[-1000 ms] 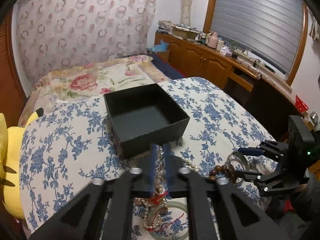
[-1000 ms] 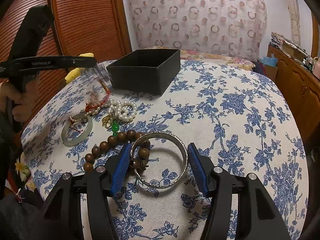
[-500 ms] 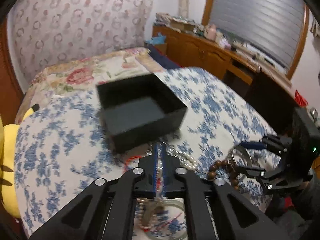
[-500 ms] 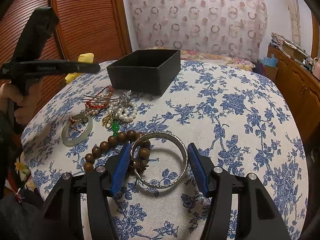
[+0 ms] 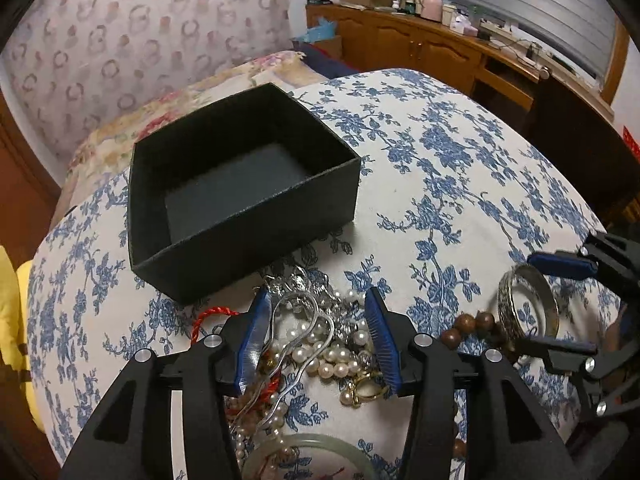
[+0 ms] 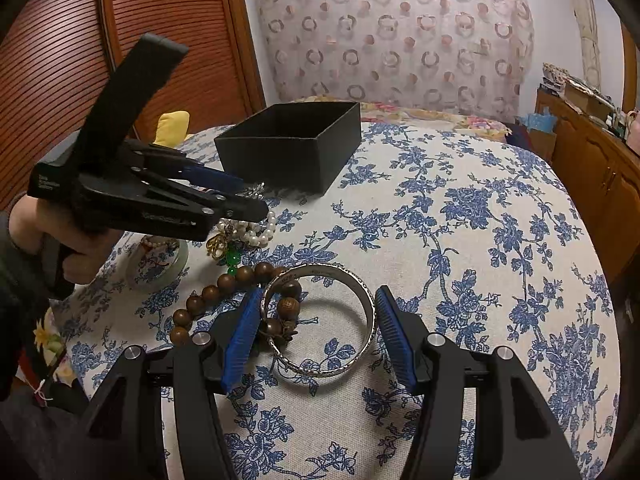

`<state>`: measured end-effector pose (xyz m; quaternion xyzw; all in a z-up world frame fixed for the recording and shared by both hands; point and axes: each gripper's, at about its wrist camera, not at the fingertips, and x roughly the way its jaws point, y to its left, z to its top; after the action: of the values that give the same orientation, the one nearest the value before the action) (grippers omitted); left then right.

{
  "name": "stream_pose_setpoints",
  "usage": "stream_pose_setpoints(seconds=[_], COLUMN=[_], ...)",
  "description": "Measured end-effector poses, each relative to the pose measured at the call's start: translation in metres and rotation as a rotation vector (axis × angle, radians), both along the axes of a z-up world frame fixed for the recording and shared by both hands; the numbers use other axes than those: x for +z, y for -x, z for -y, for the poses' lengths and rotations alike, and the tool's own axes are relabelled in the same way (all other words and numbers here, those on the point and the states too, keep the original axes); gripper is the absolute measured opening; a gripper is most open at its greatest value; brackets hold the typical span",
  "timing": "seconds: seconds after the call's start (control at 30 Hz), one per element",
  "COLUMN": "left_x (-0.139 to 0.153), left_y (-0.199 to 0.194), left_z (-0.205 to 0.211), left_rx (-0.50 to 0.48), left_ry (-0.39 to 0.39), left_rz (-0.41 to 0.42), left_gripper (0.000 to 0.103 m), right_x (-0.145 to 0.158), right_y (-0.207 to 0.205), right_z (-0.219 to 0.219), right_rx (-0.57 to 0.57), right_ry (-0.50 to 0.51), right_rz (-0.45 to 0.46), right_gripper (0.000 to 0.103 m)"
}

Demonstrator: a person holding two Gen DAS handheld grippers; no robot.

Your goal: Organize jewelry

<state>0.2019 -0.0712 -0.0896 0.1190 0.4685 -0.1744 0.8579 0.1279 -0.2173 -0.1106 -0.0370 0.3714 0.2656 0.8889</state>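
An open, empty black box [image 5: 240, 184] stands on the floral tablecloth; it also shows in the right wrist view [image 6: 292, 144]. My left gripper [image 5: 316, 336] is open, low over a tangled pile of pearl necklaces [image 5: 320, 344], a silver chain and a red cord [image 5: 212, 314]. My right gripper [image 6: 316, 328] is open around a silver bangle [image 6: 320, 320] lying flat, next to a brown wooden bead bracelet [image 6: 224, 292]. The left gripper [image 6: 248, 200] appears in the right wrist view above the pearls [image 6: 252, 232].
A pale green jade bangle [image 5: 304, 456] lies at the near edge, also in the right wrist view [image 6: 156, 260]. A gold ring and a green bead [image 6: 232, 258] lie by the pearls. A yellow plush toy [image 6: 172, 128] sits left of the table. A wooden cabinet [image 5: 420, 44] stands behind.
My left gripper was shut on a piece of jewelry lifted above the pile; it has dropped down onto the pile and opened. The right gripper has not moved.
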Motion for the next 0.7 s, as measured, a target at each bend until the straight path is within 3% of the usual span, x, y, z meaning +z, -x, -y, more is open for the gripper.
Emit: stream_pose_setpoints(seconds=[0.03, 0.2, 0.27, 0.6, 0.63, 0.7], left_x=[0.0, 0.002, 0.007, 0.028, 0.032, 0.043], left_y=[-0.002, -0.005, -0.005, 0.001, 0.003, 0.01], left_z=[0.0, -0.002, -0.006, -0.028, -0.03, -0.035], left_rx=[0.004, -0.008, -0.016, 0.004, 0.003, 0.007], left_ry=[-0.007, -0.005, 0.022, 0.059, 0.068, 0.079], left_rz=[0.0, -0.014, -0.013, -0.005, 0.008, 0.037], left_gripper=[0.039, 0.039, 0.019, 0.015, 0.006, 0.006], right_x=[0.0, 0.001, 0.0, 0.001, 0.001, 0.001], right_y=[0.0, 0.001, 0.0, 0.001, 0.001, 0.001], right_z=[0.0, -0.001, 0.0, -0.001, -0.001, -0.001], right_rx=[0.0, -0.001, 0.0, -0.002, -0.002, -0.002], right_ry=[0.0, -0.001, 0.0, 0.001, 0.001, 0.0], right_rz=[0.0, 0.0, 0.001, 0.002, 0.002, 0.003], right_gripper=[0.06, 0.06, 0.06, 0.06, 0.06, 0.06])
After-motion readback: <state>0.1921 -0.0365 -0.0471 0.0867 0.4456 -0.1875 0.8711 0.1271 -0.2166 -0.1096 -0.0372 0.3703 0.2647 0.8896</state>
